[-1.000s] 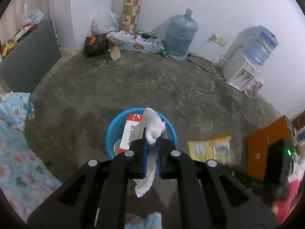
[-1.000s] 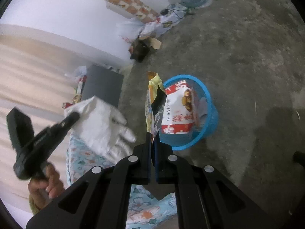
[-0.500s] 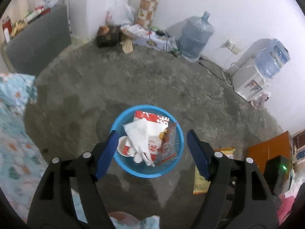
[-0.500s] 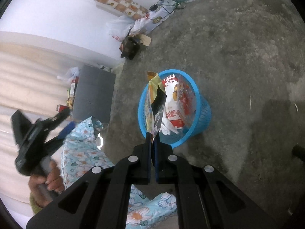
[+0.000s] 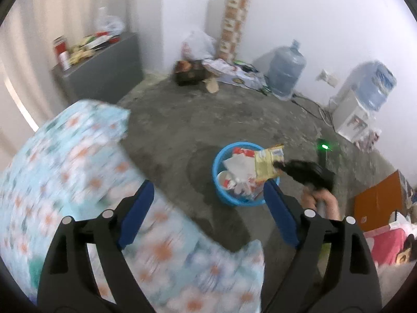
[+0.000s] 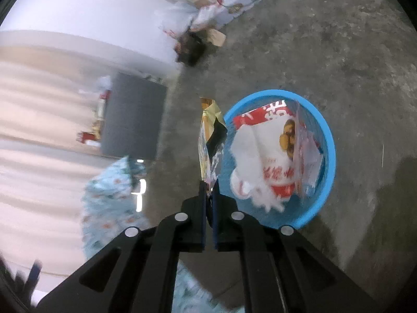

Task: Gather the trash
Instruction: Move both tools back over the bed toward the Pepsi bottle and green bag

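Note:
The blue basket (image 5: pixel 216 161) (image 6: pixel 331 151) stands on the concrete floor, holding a white tissue (image 5: pixel 237 164) (image 6: pixel 250 146), a red-and-white packet (image 6: pixel 263 114) and other wrappers. My left gripper (image 5: pixel 208 185) hangs wide open and empty above the floor, its jaws still opening, back from the basket beside floral bedding. My right gripper (image 6: pixel 208 185) (image 5: pixel 280 165) grips a yellow snack wrapper (image 6: pixel 208 135) (image 5: pixel 268 161) by its lower end, upright at the basket's near rim. Its jaws are starting to open with the wrapper still between them. A hand (image 5: pixel 325 200) holds that gripper.
Floral bedding (image 5: pixel 65 169) fills the lower left. A grey cabinet (image 5: pixel 104 70) with clutter stands at the wall. A water jug (image 5: pixel 285 74), a dispenser (image 5: pixel 351 112), cables and bags line the far wall. An orange box (image 5: pixel 378 200) sits at the right.
My left gripper let the white tissue drop into the basket, opened wide and pulled back and up over the bedding. My right gripper came down closer to the basket with the yellow wrapper.

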{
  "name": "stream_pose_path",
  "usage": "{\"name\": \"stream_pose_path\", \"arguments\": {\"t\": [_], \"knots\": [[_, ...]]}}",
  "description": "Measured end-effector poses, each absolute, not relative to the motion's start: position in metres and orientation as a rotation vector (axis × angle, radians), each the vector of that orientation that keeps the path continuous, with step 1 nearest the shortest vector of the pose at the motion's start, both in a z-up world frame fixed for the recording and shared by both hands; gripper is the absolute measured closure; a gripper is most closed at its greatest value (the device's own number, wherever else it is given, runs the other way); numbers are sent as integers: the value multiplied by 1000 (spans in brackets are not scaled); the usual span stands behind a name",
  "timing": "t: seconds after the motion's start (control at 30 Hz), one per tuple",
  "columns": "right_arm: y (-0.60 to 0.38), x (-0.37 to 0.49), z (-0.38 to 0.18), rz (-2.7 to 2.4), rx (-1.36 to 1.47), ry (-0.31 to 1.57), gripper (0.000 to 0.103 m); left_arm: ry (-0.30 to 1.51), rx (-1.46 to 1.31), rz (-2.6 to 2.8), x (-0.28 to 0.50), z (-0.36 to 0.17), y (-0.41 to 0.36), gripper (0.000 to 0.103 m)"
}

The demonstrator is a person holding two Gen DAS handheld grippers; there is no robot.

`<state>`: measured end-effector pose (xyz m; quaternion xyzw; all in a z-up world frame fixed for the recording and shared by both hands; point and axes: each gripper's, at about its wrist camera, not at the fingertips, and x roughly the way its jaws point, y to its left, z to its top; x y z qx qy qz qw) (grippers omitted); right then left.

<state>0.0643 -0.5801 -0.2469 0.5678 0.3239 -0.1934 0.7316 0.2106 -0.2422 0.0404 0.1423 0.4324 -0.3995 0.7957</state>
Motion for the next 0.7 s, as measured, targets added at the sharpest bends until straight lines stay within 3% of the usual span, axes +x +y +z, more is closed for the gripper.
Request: {"name": "stream_pose_path", "arguments": {"t": [0.07, 0.17, 0.27, 0.53, 0.6, 0.7], "knots": [[-589, 77, -274, -517, 1231, 829, 54, 930, 265, -809, 206, 43, -199, 21], [-591, 77, -287, -656, 1178, 948, 54, 909, 228, -726, 200, 44, -147, 21], [-581, 66, -262, -665, 1092, 905, 52, 884, 199, -643, 196, 45, -104, 21], [-551, 35, -164, -614, 924, 781, 49, 765, 19, -458, 186, 79, -7, 21], [-532, 34, -133, -565, 864, 747, 42, 718, -4, -396, 180, 91, 19, 20], [-496, 47, -95, -420, 805, 724, 40, 673, -42, -287, 169, 102, 64, 20]]}}
